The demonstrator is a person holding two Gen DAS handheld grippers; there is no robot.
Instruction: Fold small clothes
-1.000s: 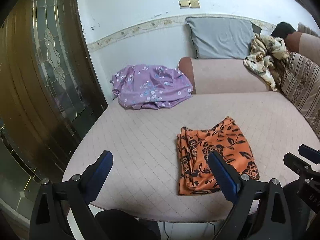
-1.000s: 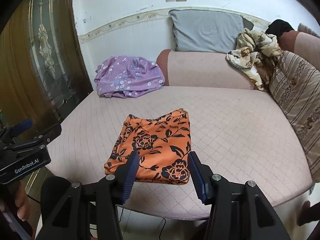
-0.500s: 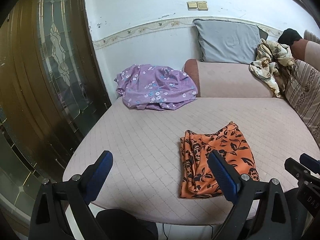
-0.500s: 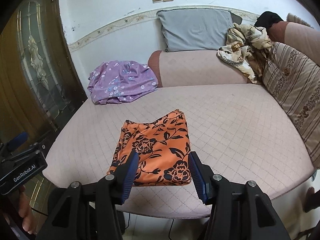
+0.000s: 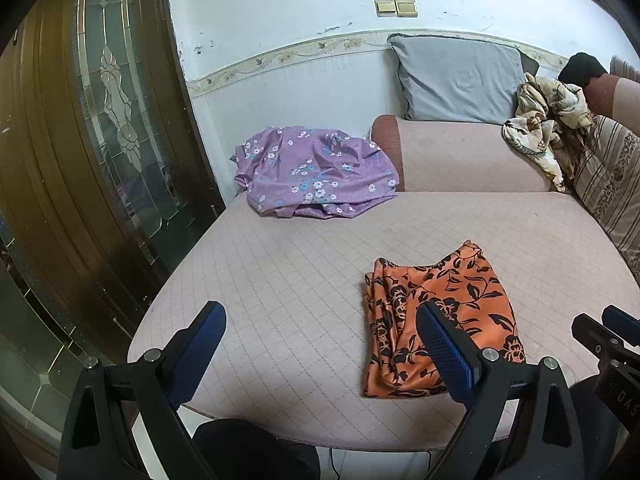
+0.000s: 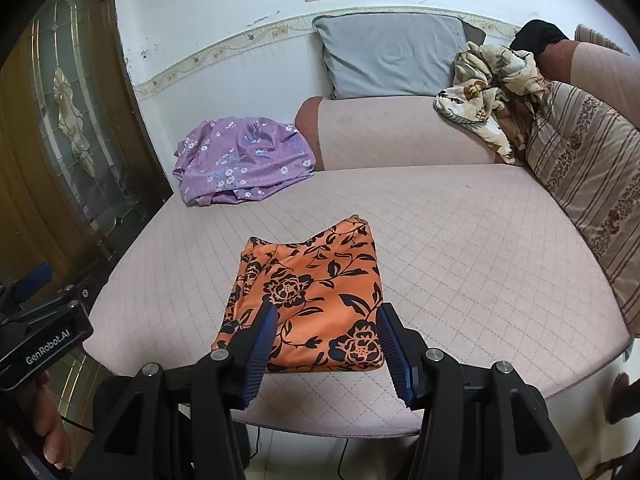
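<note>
left view: right claw (image 5: 616, 332) | right view: person's hand (image 6: 44, 436) (partly hidden)

"GenRobot.AI" on left gripper (image 6: 48, 340) body (white lettering)

left gripper (image 5: 320, 354): black frame, blue ribbed pads, silver screws
right gripper (image 6: 326, 350): same build; blue pads
marking: white "GenRobot.AI" on left unit
skin: bare fingers (image 6: 50, 436)
</note>
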